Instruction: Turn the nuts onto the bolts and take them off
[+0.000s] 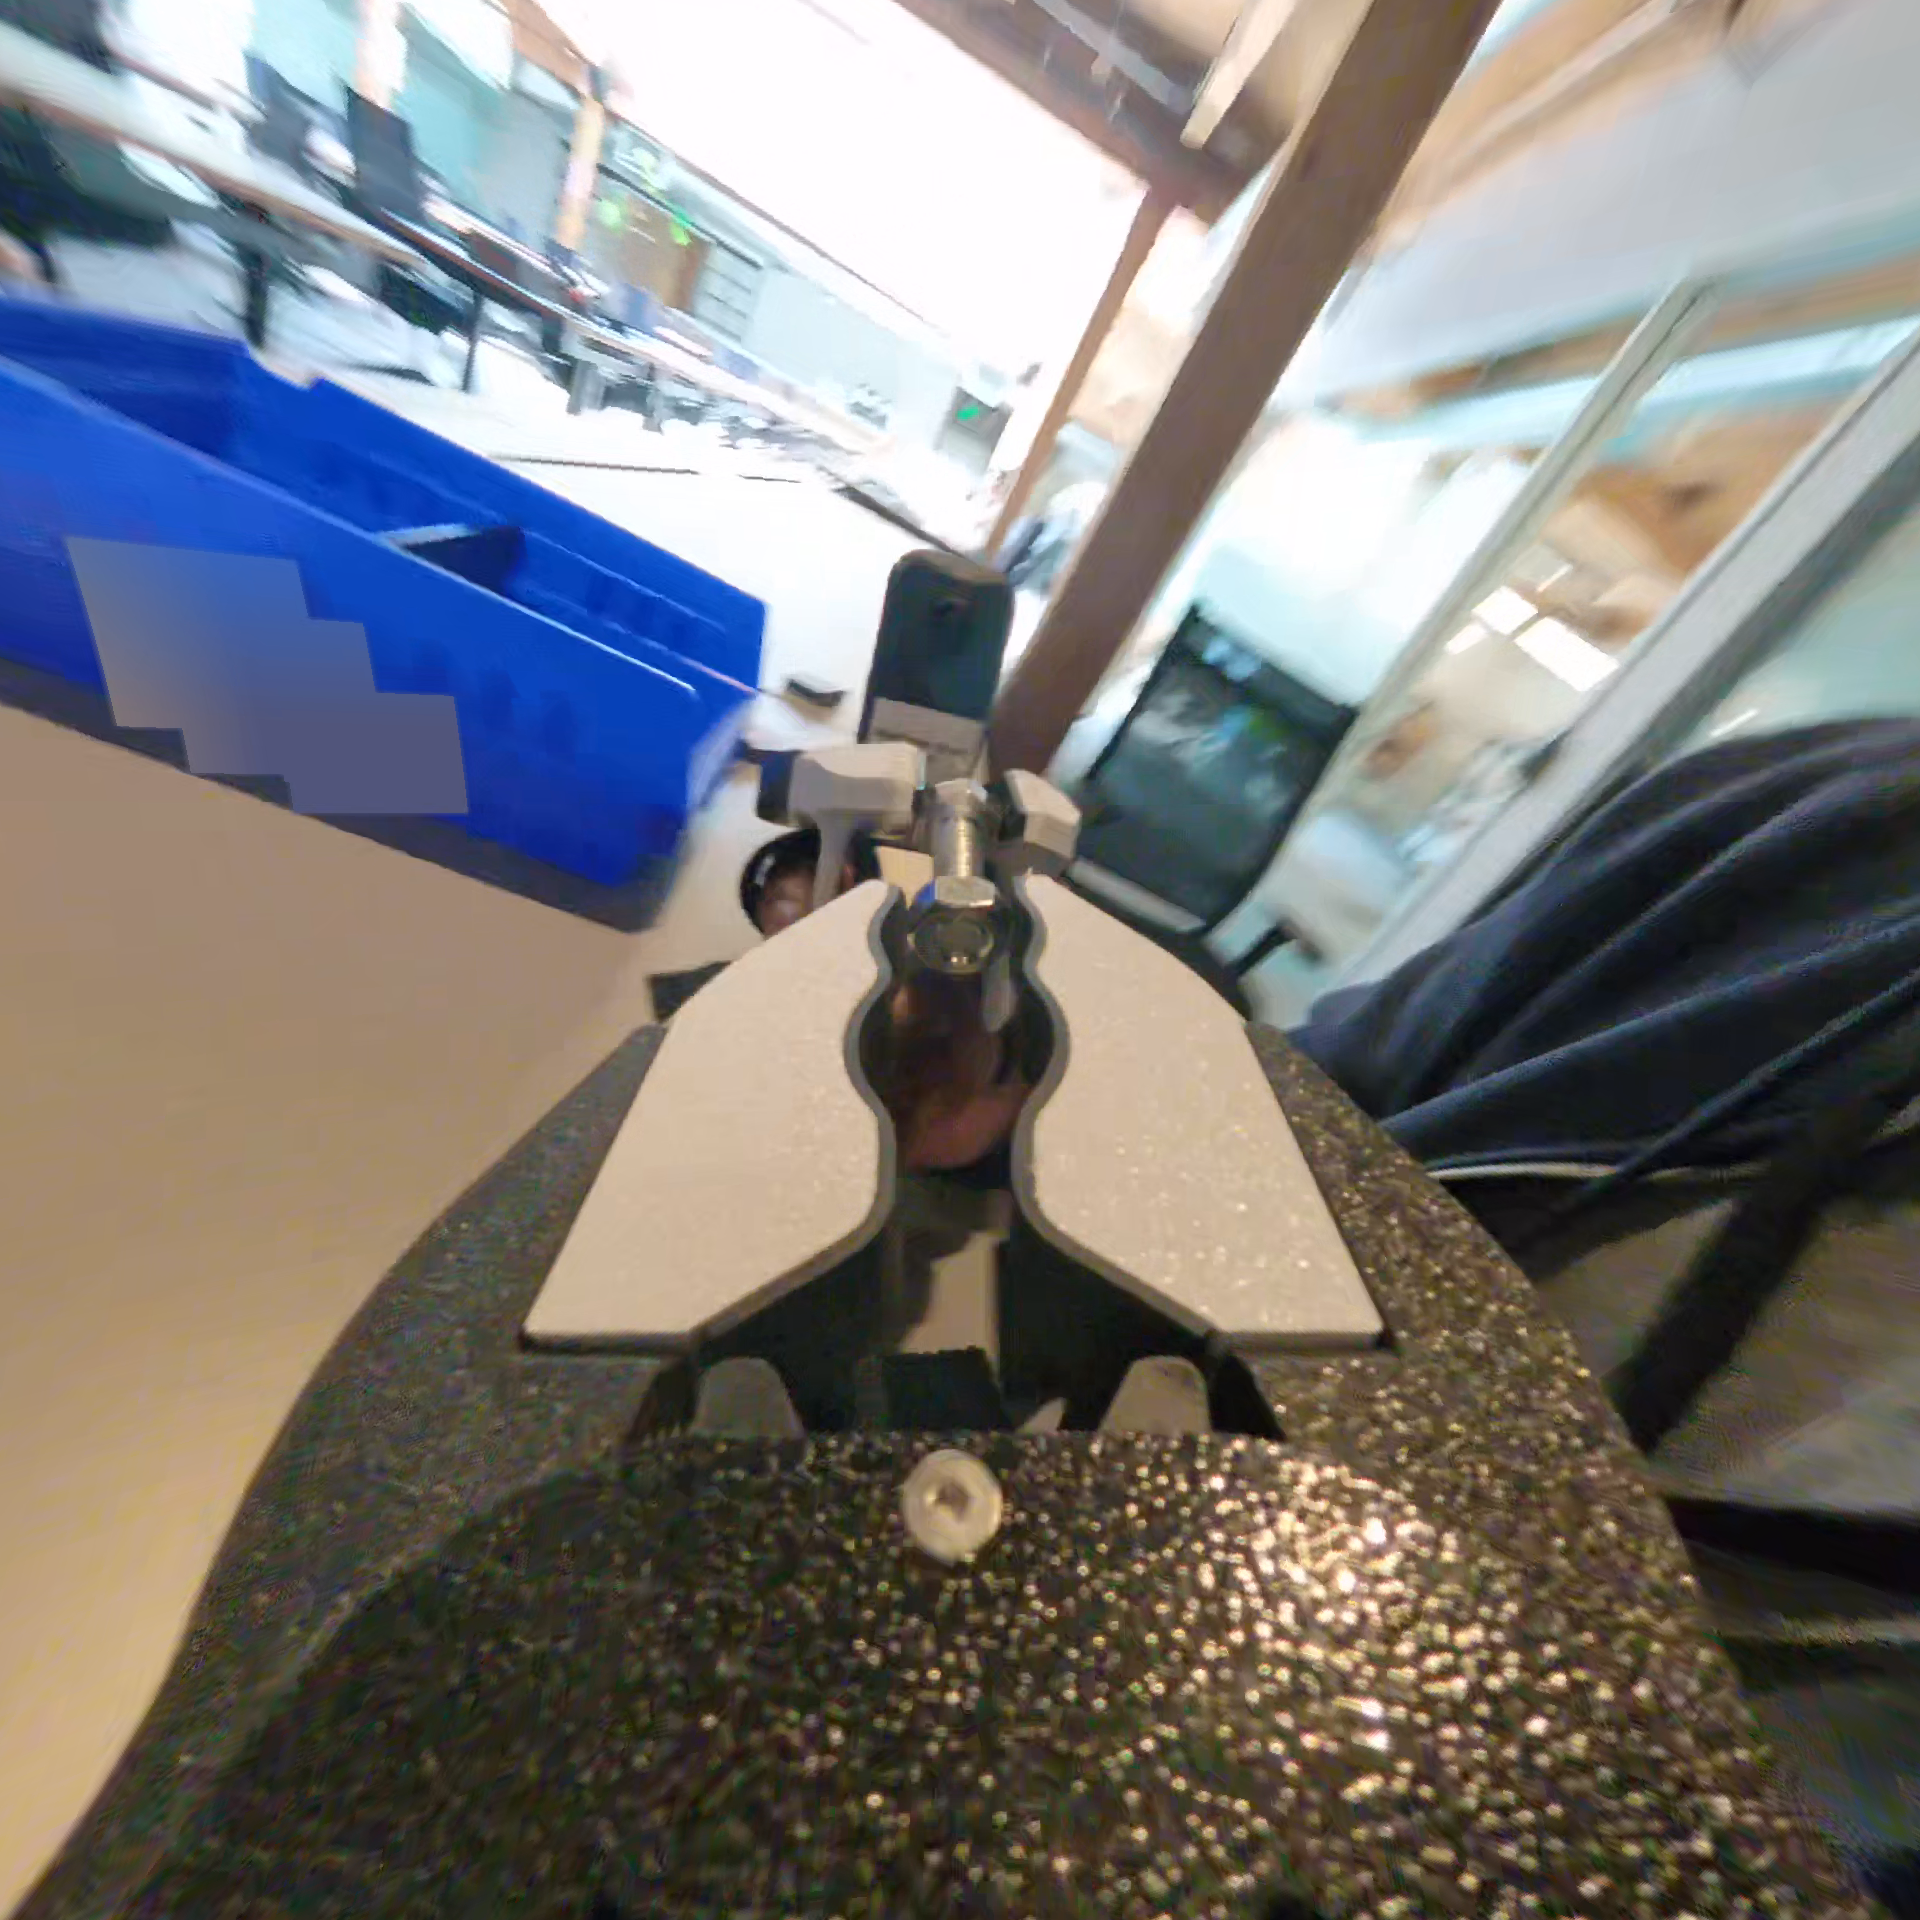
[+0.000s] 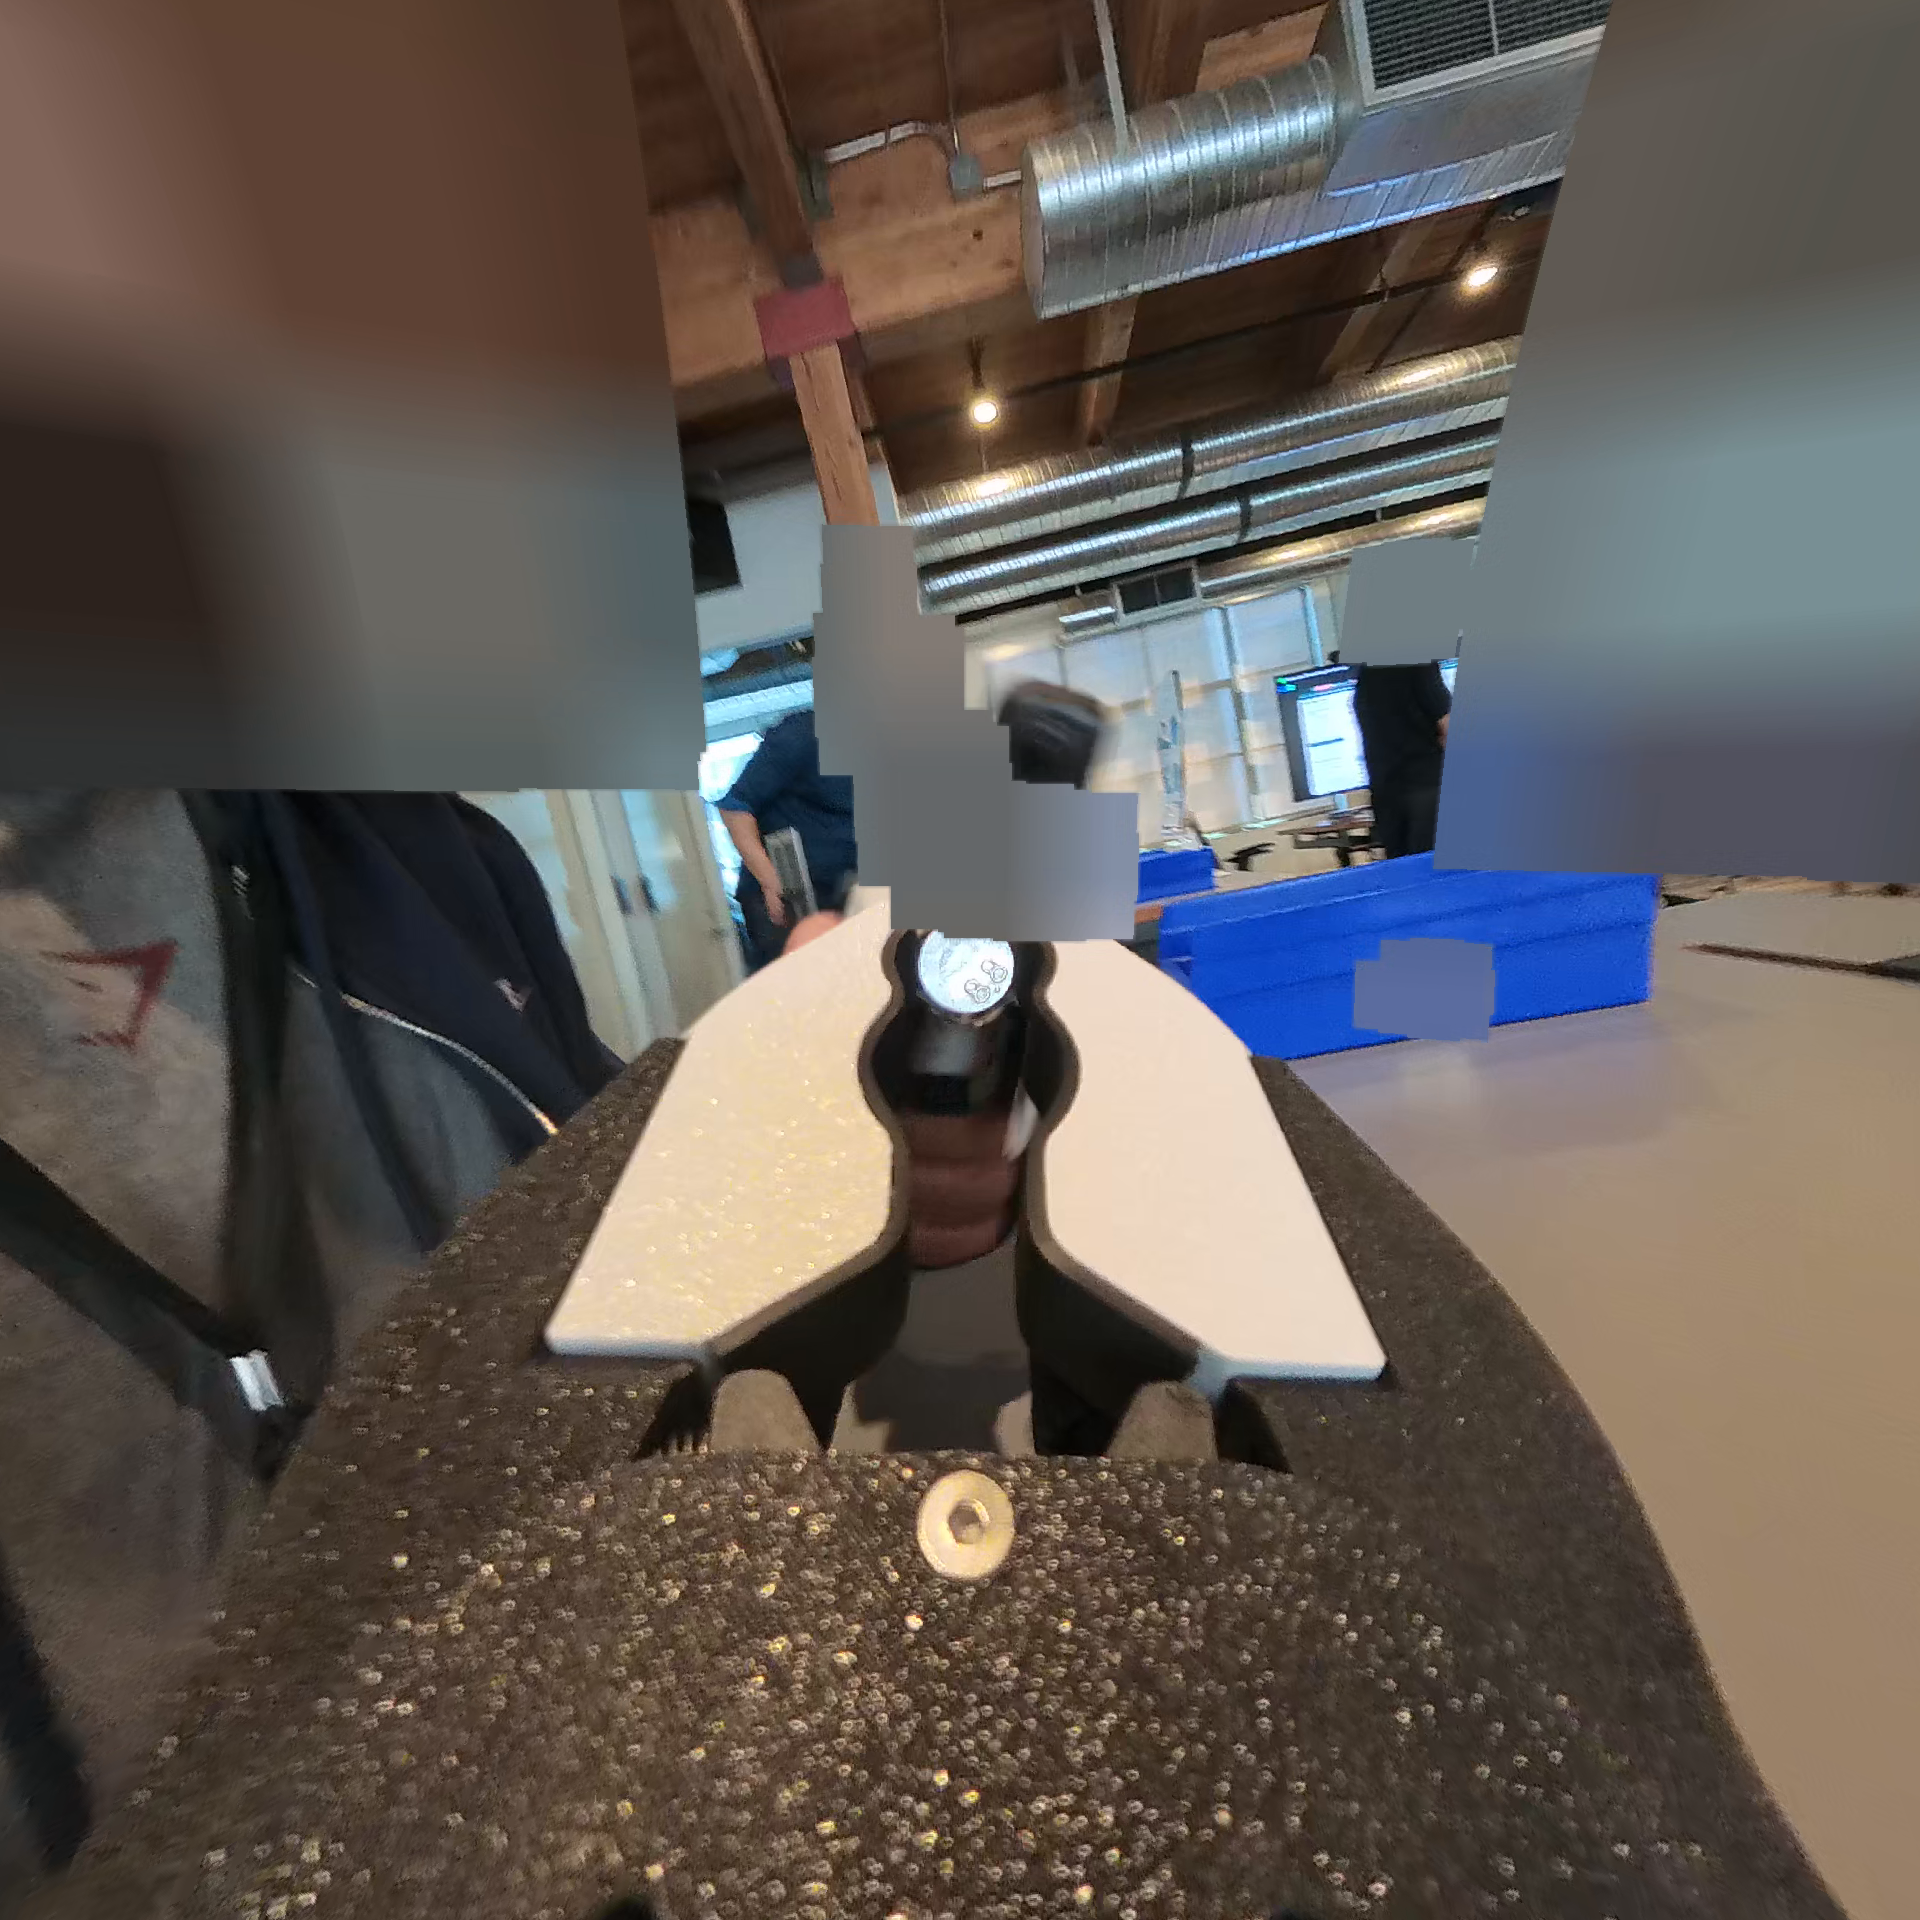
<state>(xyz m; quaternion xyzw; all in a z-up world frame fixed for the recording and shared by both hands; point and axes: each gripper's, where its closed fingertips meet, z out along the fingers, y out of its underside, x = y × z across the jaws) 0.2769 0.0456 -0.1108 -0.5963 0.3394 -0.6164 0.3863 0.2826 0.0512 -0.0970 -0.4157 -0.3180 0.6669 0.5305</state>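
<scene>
In the left wrist view my left gripper [image 1: 951, 920] is shut on a steel hex nut [image 1: 948, 896] that sits on the threaded end of a bolt [image 1: 962, 844]. The bolt runs away from me, held in the air past the table edge. My right gripper [image 1: 951, 800] faces me and grips the bolt's far hex head between its grey fingers [image 1: 860, 781]. In the right wrist view my right gripper [image 2: 961, 951] is shut on the bolt head [image 2: 961, 982], whose round stamped face points at the camera. A mosaic patch hides most of the left gripper there.
A blue plastic bin [image 1: 436, 623] stands on the beige table [image 1: 260, 1091]; both also show in the right wrist view, the bin [image 2: 1299, 945] on the table [image 2: 1610, 1299]. A person's dark jacket [image 1: 1621, 997] is close at the right. People stand in the background [image 2: 1397, 758].
</scene>
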